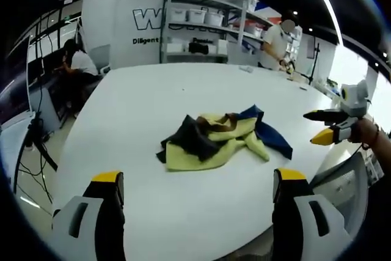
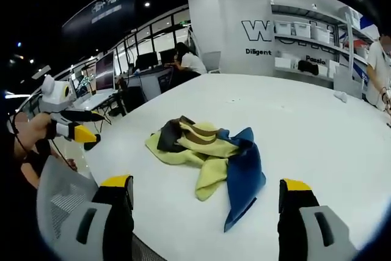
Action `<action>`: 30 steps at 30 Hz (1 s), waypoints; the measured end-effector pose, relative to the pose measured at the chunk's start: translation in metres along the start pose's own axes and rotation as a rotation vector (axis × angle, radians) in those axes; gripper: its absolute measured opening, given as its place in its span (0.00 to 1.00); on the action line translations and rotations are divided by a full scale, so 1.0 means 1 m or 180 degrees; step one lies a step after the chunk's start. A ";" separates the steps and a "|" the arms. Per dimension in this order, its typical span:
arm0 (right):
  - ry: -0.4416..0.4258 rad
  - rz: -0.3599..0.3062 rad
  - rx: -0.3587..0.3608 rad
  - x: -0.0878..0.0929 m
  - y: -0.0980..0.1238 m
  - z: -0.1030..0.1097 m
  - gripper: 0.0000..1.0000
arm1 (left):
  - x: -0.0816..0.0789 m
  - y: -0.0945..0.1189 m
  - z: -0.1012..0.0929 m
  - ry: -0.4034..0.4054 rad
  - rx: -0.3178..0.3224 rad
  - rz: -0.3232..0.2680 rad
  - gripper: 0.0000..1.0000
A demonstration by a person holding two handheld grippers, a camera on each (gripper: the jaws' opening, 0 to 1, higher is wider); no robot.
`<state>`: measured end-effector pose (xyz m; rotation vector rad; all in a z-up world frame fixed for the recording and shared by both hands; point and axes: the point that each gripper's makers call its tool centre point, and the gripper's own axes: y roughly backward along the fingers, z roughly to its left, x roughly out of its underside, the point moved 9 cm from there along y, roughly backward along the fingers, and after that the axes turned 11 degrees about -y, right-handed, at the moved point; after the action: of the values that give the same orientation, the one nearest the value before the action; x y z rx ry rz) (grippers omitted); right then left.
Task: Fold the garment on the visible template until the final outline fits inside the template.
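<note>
Garment (image 1: pixel 220 142): we see it crumpled mid-tabletop (image 1: pixel 153 102), yellow, blue, perhaps dark brown.
Left gripper (image 1: pixel 198 178): jaws apart, holding nothing.
Right gripper (image 2: pixel 208 184): same.

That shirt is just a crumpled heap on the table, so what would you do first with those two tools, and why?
Probably bring both open tools, the left tool and the right tool, down to the garment and pinch opposite edges to spread it flat. It lies bunched, yellow and blue parts overlapping, on the white table, and neither tool touches it.

The garment (image 1: pixel 220 142) is pale yellow, dark blue, black and brown on a white table (image 1: pixel 153 99).
</note>
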<state>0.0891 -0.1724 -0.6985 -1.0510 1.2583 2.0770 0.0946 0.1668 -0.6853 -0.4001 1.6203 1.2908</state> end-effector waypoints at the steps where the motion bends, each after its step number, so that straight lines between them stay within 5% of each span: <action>1: 0.0005 -0.0005 -0.0002 0.000 0.000 0.000 0.99 | 0.000 0.000 0.000 -0.0003 0.0002 0.0006 0.98; 30: 0.0056 0.0011 -0.0012 -0.003 -0.001 0.000 0.99 | 0.000 0.000 0.003 -0.0043 -0.0023 0.0022 0.99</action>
<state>0.0916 -0.1715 -0.6968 -1.0717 1.2660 2.0780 0.0962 0.1699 -0.6854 -0.3898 1.6075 1.3021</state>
